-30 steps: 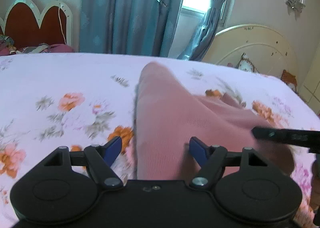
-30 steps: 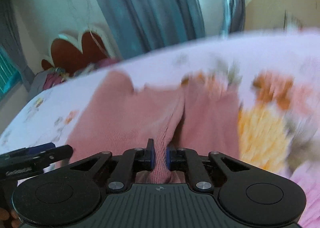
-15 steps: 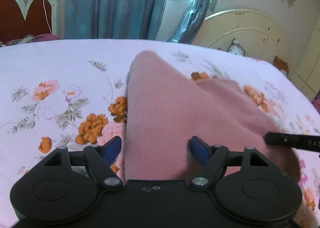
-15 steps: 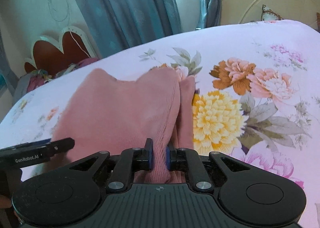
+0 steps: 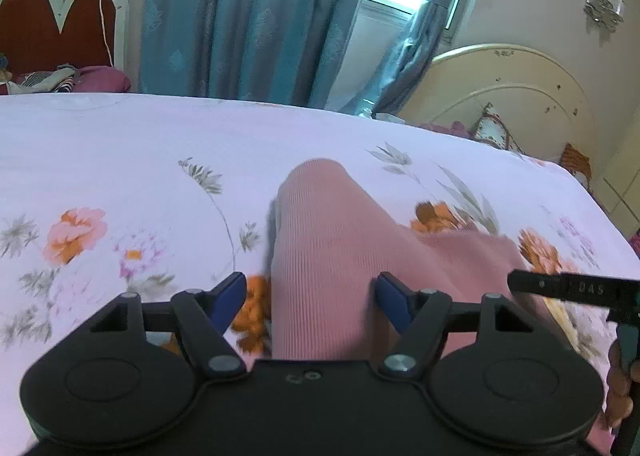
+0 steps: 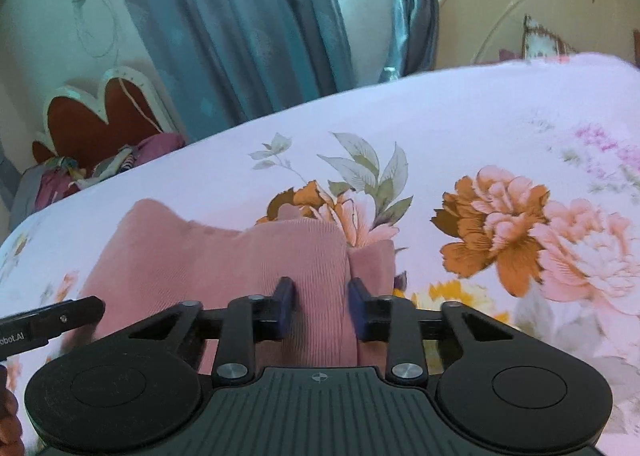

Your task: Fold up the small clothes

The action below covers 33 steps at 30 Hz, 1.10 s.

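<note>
A pink ribbed garment lies on the floral bedsheet, with a rounded end pointing away from me. My left gripper straddles its near part. Those jaws stand wide and are closing, the cloth between them but not pinched. In the right wrist view the garment shows a raised fold running between the fingers of my right gripper. Its jaws stand a little apart and are closing, and the pads do not squeeze the fold. Each gripper's tip shows at the edge of the other's view: the right gripper and the left gripper.
The bedsheet spreads wide on all sides of the garment. A cream headboard stands at the back right and blue curtains hang behind the bed. A red heart-shaped headboard with bundled cloth is at the far left.
The right gripper's jaws, pinched tight on the pink fold before, now stand apart around it. Both grippers have shifted across the bed. The left jaws stay wide.
</note>
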Available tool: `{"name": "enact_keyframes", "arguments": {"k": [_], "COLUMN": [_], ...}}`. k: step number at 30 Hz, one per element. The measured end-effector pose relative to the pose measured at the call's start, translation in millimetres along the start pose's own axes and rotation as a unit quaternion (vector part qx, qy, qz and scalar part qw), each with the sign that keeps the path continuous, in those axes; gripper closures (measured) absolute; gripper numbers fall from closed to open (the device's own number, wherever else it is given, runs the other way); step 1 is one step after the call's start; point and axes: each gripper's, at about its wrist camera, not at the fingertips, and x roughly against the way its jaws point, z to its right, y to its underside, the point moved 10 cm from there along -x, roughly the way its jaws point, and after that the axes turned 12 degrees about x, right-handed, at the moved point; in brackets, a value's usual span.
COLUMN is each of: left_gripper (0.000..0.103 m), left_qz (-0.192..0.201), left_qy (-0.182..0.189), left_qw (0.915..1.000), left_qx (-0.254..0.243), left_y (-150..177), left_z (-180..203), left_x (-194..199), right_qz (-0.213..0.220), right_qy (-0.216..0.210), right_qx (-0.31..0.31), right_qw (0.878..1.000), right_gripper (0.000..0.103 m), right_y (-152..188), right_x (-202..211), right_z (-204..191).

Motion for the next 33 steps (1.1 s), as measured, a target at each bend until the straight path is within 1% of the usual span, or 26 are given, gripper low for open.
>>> {"name": "enact_keyframes", "arguments": {"k": [3, 5, 6, 7, 8, 9, 10, 11, 14, 16, 18, 19, 21, 22, 24, 26, 27, 29, 33], "left_gripper": [0.035, 0.037, 0.037, 0.037, 0.037, 0.036, 0.035, 0.033, 0.031, 0.031, 0.031, 0.029, 0.026, 0.024, 0.022, 0.022, 0.023, 0.029, 0.029], "left_qz": [0.003, 0.001, 0.002, 0.003, 0.004, 0.002, 0.001, 0.001, 0.001, 0.002, 0.003, 0.003, 0.003, 0.003, -0.001, -0.001, 0.003, 0.012, 0.022], "left_qy": [-0.003, -0.003, -0.002, -0.001, -0.002, -0.008, -0.012, -0.013, -0.017, -0.018, -0.022, -0.023, -0.028, -0.027, -0.026, -0.029, -0.031, -0.033, -0.028], "left_qw": [1.0, 1.0, 1.0, 1.0, 1.0, 1.0, 0.9999, 0.9999, 0.9998, 0.9998, 0.9997, 0.9997, 0.9996, 0.9996, 0.9997, 0.9996, 0.9995, 0.9994, 0.9993], "left_qx": [0.003, 0.007, 0.009, 0.008, 0.003, -0.004, -0.009, -0.01, -0.008, -0.008, -0.009, -0.008, -0.011, -0.009, 0.0, 0.003, 0.002, -0.004, -0.01], "left_y": [-5.8, -7.0, -7.6, -7.2, -5.9, -4.0, -2.3, -1.3, -2.9, -3.7, -2.5, -1.5, 0.1, 0.3, -0.7, -1.8, -2.8, -4.4, -5.8], "left_z": [0.3, 0.8, 1.2, 2.2, 3.8, 3.9, 3.8, 3.9, 1.0, 1.2, 0.9, 0.8, 0.1, -1.1, -4.1, -5.4, -4.7, -2.1, 1.2], "left_x": [-12.2, -17.9, -19.1, -19.7, -21.6, -24.0, -26.5, -27.8, -28.4, -28.6, -30.7, -32.4, -35.5, -36.1, -36.9, -34.4, -31.0, -21.3, -2.0], "right_qz": [0.009, 0.041, 0.061, 0.069, 0.049, 0.025, 0.015, 0.015, 0.032, 0.048, 0.052, 0.044, 0.01, 0.002, 0.004, 0.002, 0.006, 0.019, 0.045], "right_qy": [0.004, 0.03, 0.057, 0.079, 0.084, 0.08, 0.077, 0.078, 0.081, 0.087, 0.082, 0.079, 0.107, 0.11, 0.108, 0.112, 0.109, 0.103, 0.099], "right_qx": [0.006, 0.028, 0.042, 0.055, 0.062, 0.054, 0.049, 0.049, 0.041, 0.054, 0.071, 0.082, 0.103, 0.095, 0.09, 0.098, 0.092, 0.074, 0.062], "right_qw": [1.0, 0.998, 0.996, 0.993, 0.993, 0.995, 0.996, 0.996, 0.995, 0.994, 0.993, 0.993, 0.989, 0.989, 0.99, 0.989, 0.99, 0.992, 0.992], "right_gripper": [0.095, 0.096, 0.096, 0.096, 0.096, 0.096, 0.096, 0.096, 0.096, 0.095, 0.095, 0.095, 0.095, 0.095, 0.095, 0.095, 0.095, 0.095, 0.095], "right_y": [-1.0, -6.1, -8.7, -7.9, -0.9, 6.7, 10.9, 10.8, 1.3, -7.6, -11.9, -9.7, -1.8, 1.4, 3.7, 2.9, 2.1, -1.8, -11.9], "right_x": [2.6, 15.8, 23.8, 25.0, 16.1, 6.5, 1.2, -0.5, 5.8, 10.9, 10.5, 5.6, -10.7, -16.5, -18.5, -14.5, -9.2, 3.9, 31.4], "right_z": [-1.3, -3.6, -1.7, 2.2, 6.4, 11.0, 14.3, 15.5, 18.1, 13.7, 5.2, 1.5, 7.0, 13.1, 16.6, 14.5, 14.5, 15.3, 11.5]}}
